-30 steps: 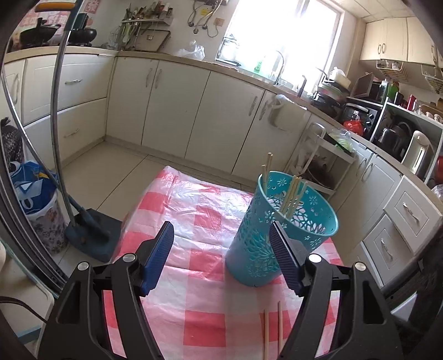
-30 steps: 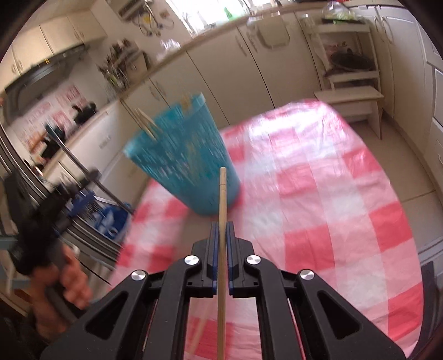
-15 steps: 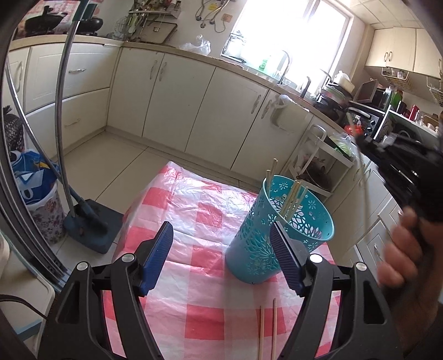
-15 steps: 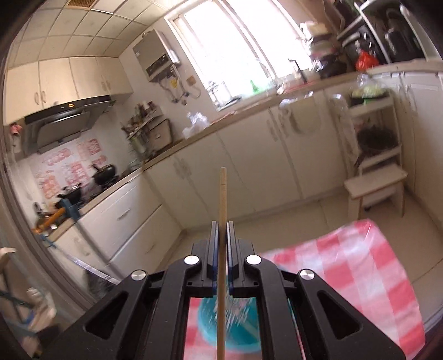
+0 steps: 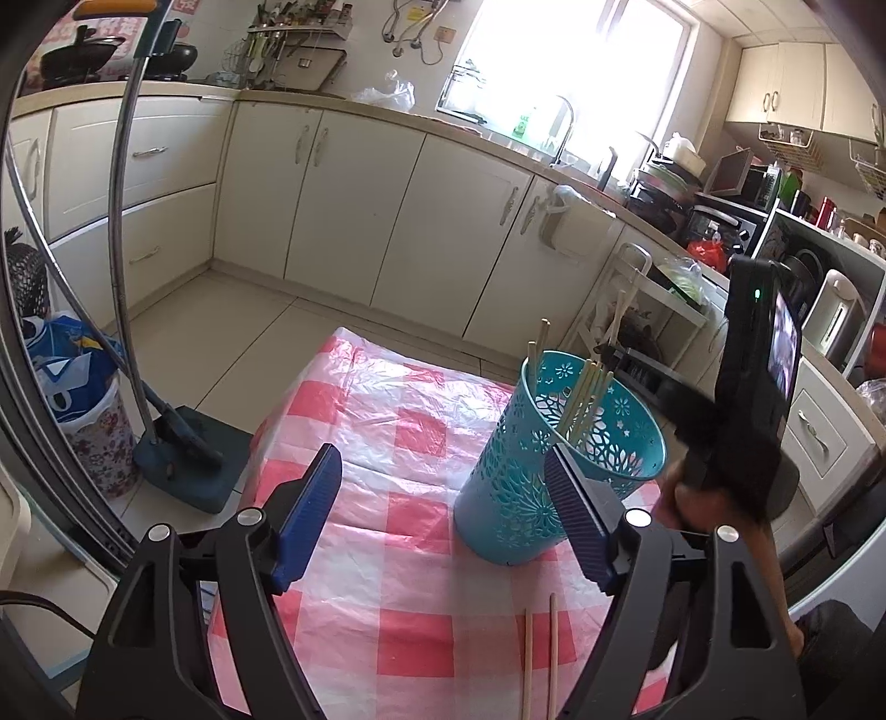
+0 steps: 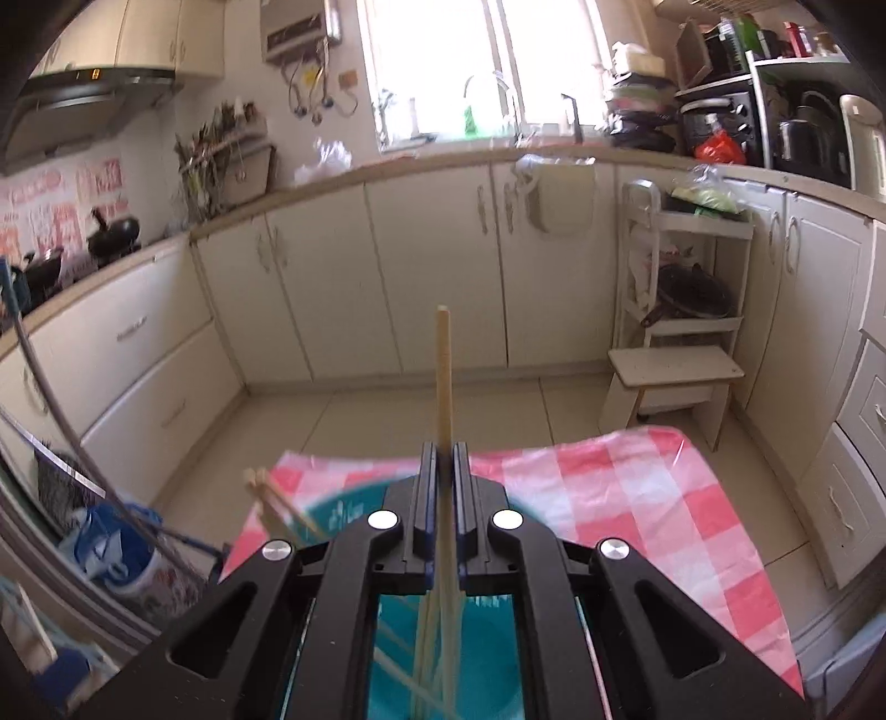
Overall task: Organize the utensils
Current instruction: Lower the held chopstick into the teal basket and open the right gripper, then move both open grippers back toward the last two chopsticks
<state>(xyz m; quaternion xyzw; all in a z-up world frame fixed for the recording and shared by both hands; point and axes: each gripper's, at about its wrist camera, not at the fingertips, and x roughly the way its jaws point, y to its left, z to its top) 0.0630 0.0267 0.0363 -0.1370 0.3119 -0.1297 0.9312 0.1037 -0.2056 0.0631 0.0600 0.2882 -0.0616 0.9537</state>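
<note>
- Chopsticks of pale wood stand in the perforated teal plastic holder on the red-checked tablecloth; two more lie nearer. Left gripper is empty, its jaws opening.
- Right gripper, above the holder, pinches one wooden chopstick. No writing is readable.

A red-and-white checked tablecloth under clear plastic covered the table. Left of it on the tiled floor lay a dark blue dustpan with a long bent metal handle, and beside that stood a floral bin stuffed with a blue bag. Cream cabinets ran along the far wall beneath a bright window. A black wok sat on the stove at the left (another pan just beside it). A small white step stool stood before a white shelf rack, and a black toaster oven sat on the counter to the right.
</note>
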